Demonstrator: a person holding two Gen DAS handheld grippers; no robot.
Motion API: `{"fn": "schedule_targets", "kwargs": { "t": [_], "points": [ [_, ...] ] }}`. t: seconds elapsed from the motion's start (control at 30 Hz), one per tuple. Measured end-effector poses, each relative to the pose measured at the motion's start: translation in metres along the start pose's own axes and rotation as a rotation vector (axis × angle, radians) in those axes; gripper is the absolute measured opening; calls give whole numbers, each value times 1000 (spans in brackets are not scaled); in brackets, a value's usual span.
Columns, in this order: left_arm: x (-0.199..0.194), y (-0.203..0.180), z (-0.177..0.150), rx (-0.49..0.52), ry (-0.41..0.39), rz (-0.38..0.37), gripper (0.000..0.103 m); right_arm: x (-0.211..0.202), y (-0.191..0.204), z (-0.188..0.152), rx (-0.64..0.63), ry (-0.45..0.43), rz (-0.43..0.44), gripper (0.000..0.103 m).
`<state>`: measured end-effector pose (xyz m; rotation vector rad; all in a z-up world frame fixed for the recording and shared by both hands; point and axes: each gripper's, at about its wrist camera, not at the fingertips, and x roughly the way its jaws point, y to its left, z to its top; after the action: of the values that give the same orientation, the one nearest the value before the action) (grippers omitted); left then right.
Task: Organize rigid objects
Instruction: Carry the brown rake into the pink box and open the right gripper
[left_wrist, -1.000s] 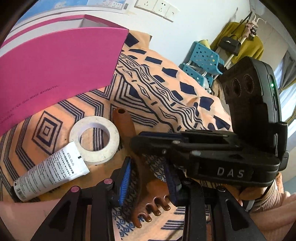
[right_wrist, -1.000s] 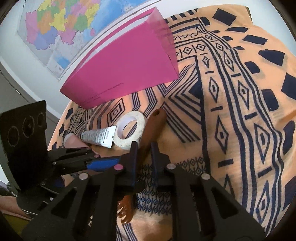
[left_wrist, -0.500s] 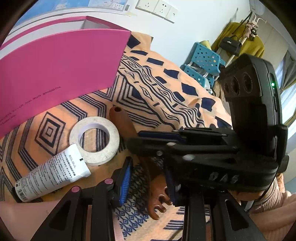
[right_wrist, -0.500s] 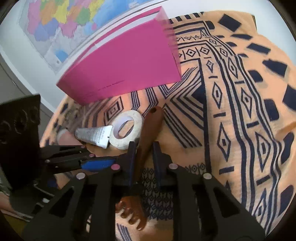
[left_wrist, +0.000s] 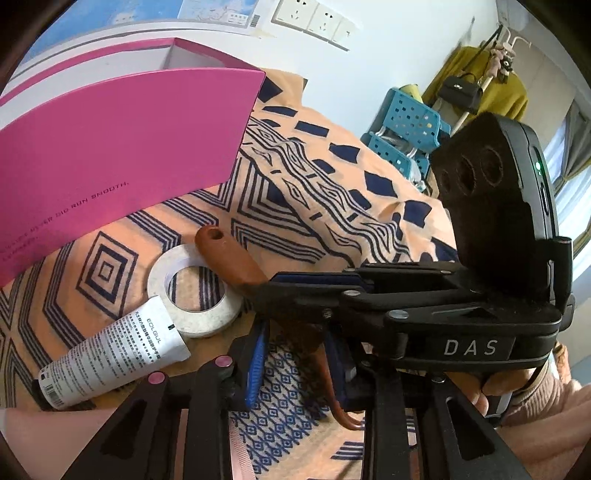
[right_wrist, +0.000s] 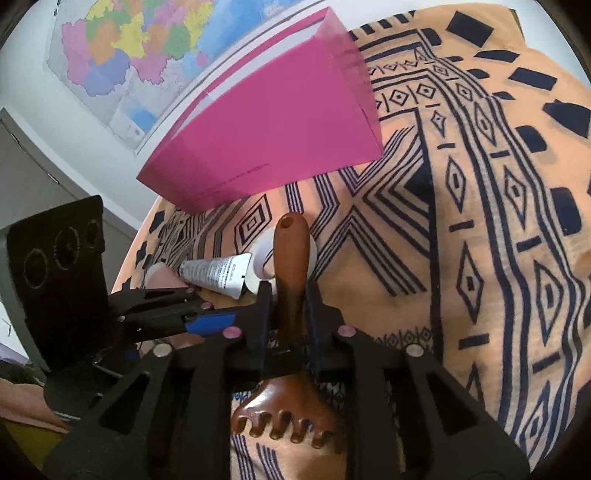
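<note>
Gripping the wooden comb (right_wrist: 291, 280) by its handle, our right claw (right_wrist: 286, 314) keeps it liftable toward the pink box (right_wrist: 266, 136); our left claw (left_wrist: 295, 354) hangs released.

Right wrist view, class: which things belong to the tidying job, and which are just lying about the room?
Part of the job:
wooden comb, clamped in the right hand-held gripper
tape roll
white tube
pink box

Just lying about:
wall map
patterned cloth
blue stools
</note>
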<state>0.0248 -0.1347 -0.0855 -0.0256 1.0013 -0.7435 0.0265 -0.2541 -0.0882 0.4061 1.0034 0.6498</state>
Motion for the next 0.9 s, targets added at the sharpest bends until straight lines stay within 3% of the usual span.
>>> {"fn": "schedule_targets", "kwargs": {
  "t": [0.13, 0.2, 0.23, 0.27, 0.63, 0.9],
  "points": [
    [0, -3, -2, 17, -1, -17, 28, 9, -5, 5, 6, 42, 46, 33],
    [0, -4, -2, 27, -4, 0, 28, 10, -3, 6, -13, 38, 38, 30],
    [0, -4, -2, 26, -5, 2, 28, 10, -1, 6, -32, 32, 20, 18],
    [-1, -3, -2, 20, -7, -2, 28, 9, 2, 6, -49, 24, -7, 18],
    [-24, -1, 17, 31, -79, -10, 28, -21, 17, 16, -94, -73, 21, 18],
    [-55, 8, 53, 36, -174, 24, 28, -38, 45, 57, -183, -162, 38, 15]
  ]
}}
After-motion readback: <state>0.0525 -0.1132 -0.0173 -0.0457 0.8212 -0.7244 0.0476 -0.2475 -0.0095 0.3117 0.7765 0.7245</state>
